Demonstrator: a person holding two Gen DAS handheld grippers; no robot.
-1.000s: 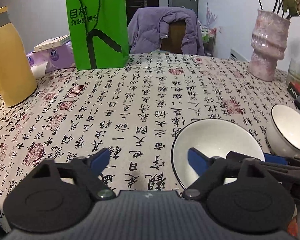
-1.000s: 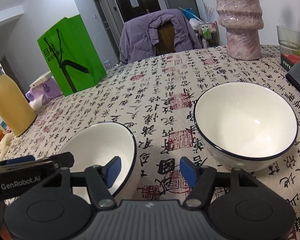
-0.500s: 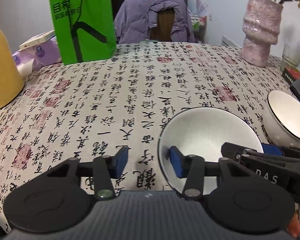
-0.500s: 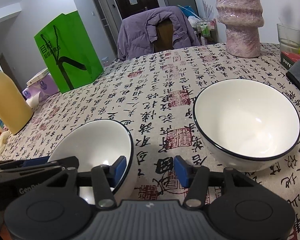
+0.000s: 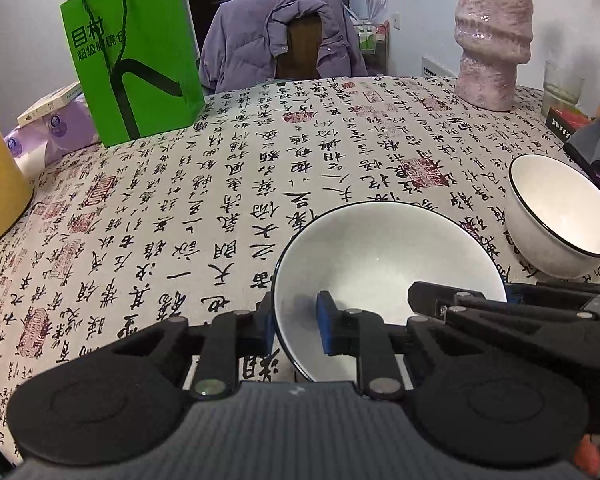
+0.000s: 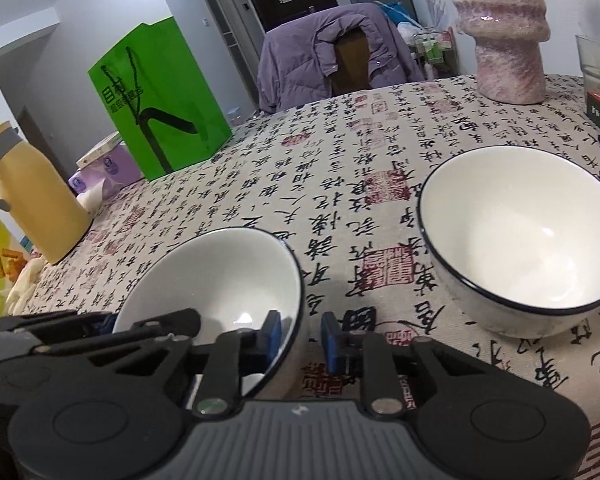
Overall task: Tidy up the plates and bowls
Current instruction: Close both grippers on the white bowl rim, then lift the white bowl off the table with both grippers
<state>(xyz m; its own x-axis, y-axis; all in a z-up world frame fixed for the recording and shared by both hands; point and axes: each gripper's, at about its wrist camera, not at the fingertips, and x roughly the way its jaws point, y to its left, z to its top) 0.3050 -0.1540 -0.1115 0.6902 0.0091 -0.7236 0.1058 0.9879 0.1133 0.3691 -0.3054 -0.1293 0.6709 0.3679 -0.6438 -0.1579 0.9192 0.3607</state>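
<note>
Closest to me, my left tongs (image 5: pixel 296 326) have just been closing and now pinch the near rim of the near bowl (image 5: pixel 384 264), one blue pad outside the wall and one inside. My right tongs (image 6: pixel 298 338) have likewise just narrowed onto the same near bowl (image 6: pixel 220 276) at its right-hand rim, one pad inside and the other outside against the wall. The two tools sit side by side, the right one's black linkage crossing the lower right of the left view.

The bowl sits on the desk (image 5: pixel 220 208), which is covered with a calligraphy-print cloth. Just beyond and to the right stands the second bowl (image 6: pixel 520 236), white with a dark rim, upright and apart from the first.

Further back, a yellow jug (image 6: pixel 40 200) stands at the left edge, then a green paper bag (image 5: pixel 136 56) beside a purple tissue pack (image 6: pixel 108 172). At the far right rises a pink vase (image 5: pixel 494 36). Behind the desk a chair carries a purple jacket (image 5: pixel 260 36).
</note>
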